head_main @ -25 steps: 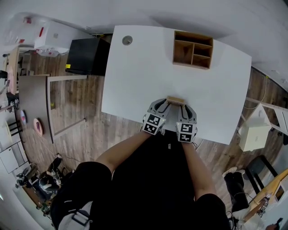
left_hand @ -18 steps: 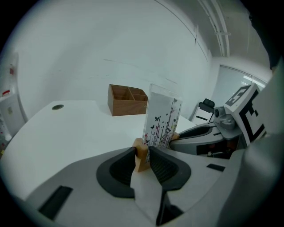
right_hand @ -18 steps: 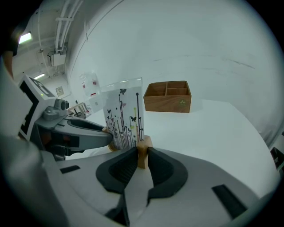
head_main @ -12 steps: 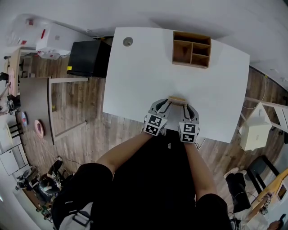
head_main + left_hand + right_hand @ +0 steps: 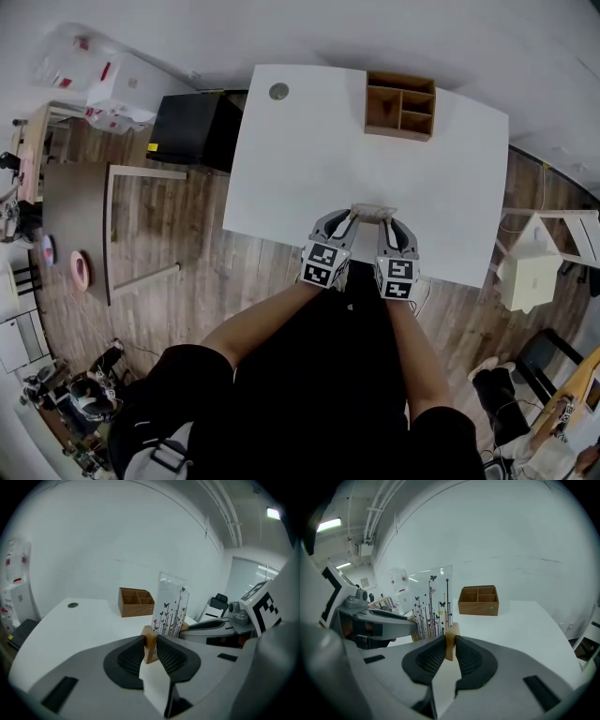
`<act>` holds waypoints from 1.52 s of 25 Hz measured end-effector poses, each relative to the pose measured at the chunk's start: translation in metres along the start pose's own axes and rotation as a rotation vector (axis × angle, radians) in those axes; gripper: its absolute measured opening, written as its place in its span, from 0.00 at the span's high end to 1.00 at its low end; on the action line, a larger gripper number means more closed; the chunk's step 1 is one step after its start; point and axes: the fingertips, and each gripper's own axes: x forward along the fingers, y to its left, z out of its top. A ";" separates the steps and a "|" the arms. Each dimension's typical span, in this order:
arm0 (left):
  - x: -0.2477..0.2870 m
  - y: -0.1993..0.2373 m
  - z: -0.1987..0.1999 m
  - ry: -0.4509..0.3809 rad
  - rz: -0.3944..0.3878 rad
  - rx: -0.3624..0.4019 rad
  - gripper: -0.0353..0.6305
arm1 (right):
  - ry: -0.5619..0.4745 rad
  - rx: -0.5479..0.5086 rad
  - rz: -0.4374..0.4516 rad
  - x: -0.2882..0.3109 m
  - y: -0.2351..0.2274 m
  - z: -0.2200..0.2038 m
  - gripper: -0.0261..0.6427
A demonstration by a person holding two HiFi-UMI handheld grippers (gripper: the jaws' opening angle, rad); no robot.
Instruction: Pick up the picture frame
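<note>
The picture frame [image 5: 373, 212], a clear panel [image 5: 169, 606] printed with black stems and butterflies on a light wooden base, is held up off the white table [image 5: 300, 159] near its front edge. My left gripper [image 5: 352, 219] has its jaws closing, and its pads press on the wooden block [image 5: 150, 641] at the left end of the base. My right gripper [image 5: 391, 222] is shut on the wooden block [image 5: 450, 639] at the right end, with the panel [image 5: 433, 606] standing above it.
A wooden organizer box [image 5: 401, 106] with several compartments stands at the table's far side. A round grommet [image 5: 278, 92] sits at the far left corner. A black cabinet [image 5: 192, 131] stands left of the table; a small white house-shaped piece [image 5: 531, 267] stands at the right.
Both grippers have risen together with the picture frame between them, lifting it off the table. The left jaws have drawn in onto the base.
</note>
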 end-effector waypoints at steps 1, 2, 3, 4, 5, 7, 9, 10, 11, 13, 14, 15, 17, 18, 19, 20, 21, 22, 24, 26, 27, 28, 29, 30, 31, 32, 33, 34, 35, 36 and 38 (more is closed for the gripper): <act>-0.008 -0.002 0.000 -0.006 -0.001 0.002 0.81 | -0.004 -0.002 -0.001 -0.006 0.005 0.001 0.85; -0.016 -0.003 0.000 -0.012 -0.001 0.004 0.82 | -0.008 -0.006 0.000 -0.013 0.011 0.002 0.85; -0.023 -0.004 0.000 -0.018 0.001 0.004 0.82 | -0.013 -0.013 0.000 -0.019 0.017 0.003 0.85; -0.031 -0.006 0.001 -0.023 0.003 0.005 0.82 | -0.019 -0.019 0.000 -0.025 0.021 0.004 0.85; -0.038 -0.007 0.001 -0.028 0.005 0.007 0.82 | -0.025 -0.023 -0.001 -0.030 0.026 0.006 0.85; -0.051 -0.010 0.003 -0.039 0.009 0.013 0.82 | -0.033 -0.032 -0.005 -0.041 0.034 0.010 0.85; -0.065 -0.013 0.006 -0.055 0.011 0.014 0.82 | -0.041 -0.041 -0.010 -0.052 0.042 0.013 0.85; -0.071 -0.014 0.007 -0.064 0.011 0.009 0.82 | -0.047 -0.044 -0.011 -0.057 0.047 0.016 0.85; -0.079 -0.015 0.008 -0.070 0.010 0.001 0.82 | -0.053 -0.045 -0.011 -0.062 0.052 0.018 0.85; -0.094 -0.016 0.010 -0.075 0.011 -0.010 0.82 | -0.063 -0.046 -0.008 -0.072 0.063 0.021 0.85; -0.101 -0.017 0.010 -0.076 0.012 -0.009 0.82 | -0.067 -0.047 -0.005 -0.077 0.068 0.022 0.85; -0.108 -0.019 0.011 -0.078 0.012 -0.005 0.82 | -0.070 -0.049 -0.004 -0.082 0.072 0.023 0.85; -0.119 -0.022 0.012 -0.086 0.012 0.005 0.82 | -0.076 -0.051 -0.007 -0.092 0.079 0.025 0.85; -0.124 -0.024 0.013 -0.092 0.013 0.007 0.82 | -0.077 -0.050 -0.012 -0.096 0.082 0.026 0.85; -0.129 -0.026 0.013 -0.099 0.013 0.007 0.82 | -0.078 -0.049 -0.018 -0.101 0.084 0.026 0.85; -0.135 -0.028 0.013 -0.106 0.012 0.003 0.82 | -0.078 -0.049 -0.023 -0.107 0.088 0.027 0.85; -0.141 -0.030 0.013 -0.113 0.012 -0.004 0.82 | -0.079 -0.051 -0.028 -0.112 0.091 0.028 0.85; -0.148 -0.031 0.013 -0.119 0.013 -0.014 0.82 | -0.083 -0.054 -0.030 -0.117 0.096 0.030 0.85; -0.161 -0.032 0.016 -0.136 0.017 -0.034 0.82 | -0.099 -0.058 -0.029 -0.126 0.105 0.034 0.85; -0.173 -0.033 0.019 -0.153 0.023 -0.050 0.82 | -0.114 -0.055 -0.026 -0.134 0.113 0.039 0.85; -0.180 -0.034 0.021 -0.162 0.026 -0.052 0.82 | -0.120 -0.054 -0.025 -0.139 0.117 0.041 0.85; -0.186 -0.035 0.023 -0.171 0.029 -0.050 0.83 | -0.127 -0.056 -0.024 -0.144 0.120 0.044 0.85; -0.191 -0.036 0.025 -0.181 0.032 -0.041 0.83 | -0.135 -0.059 -0.024 -0.148 0.124 0.046 0.85; -0.197 -0.037 0.028 -0.190 0.036 -0.029 0.83 | -0.144 -0.060 -0.024 -0.153 0.127 0.049 0.85; -0.202 -0.039 0.031 -0.198 0.040 -0.017 0.83 | -0.152 -0.060 -0.024 -0.157 0.129 0.052 0.85; -0.207 -0.041 0.034 -0.205 0.043 -0.006 0.83 | -0.161 -0.060 -0.026 -0.160 0.130 0.054 0.85; -0.210 -0.043 0.037 -0.211 0.045 -0.001 0.83 | -0.168 -0.060 -0.028 -0.164 0.131 0.057 0.85; -0.213 -0.044 0.039 -0.216 0.045 0.001 0.83 | -0.175 -0.060 -0.030 -0.166 0.132 0.060 0.86; -0.215 -0.045 0.041 -0.220 0.045 0.000 0.83 | -0.181 -0.061 -0.031 -0.169 0.133 0.063 0.86; -0.217 -0.045 0.044 -0.223 0.044 -0.001 0.83 | -0.186 -0.063 -0.034 -0.172 0.134 0.065 0.86; -0.221 -0.047 0.047 -0.227 0.043 0.001 0.83 | -0.197 -0.069 -0.039 -0.176 0.136 0.069 0.86</act>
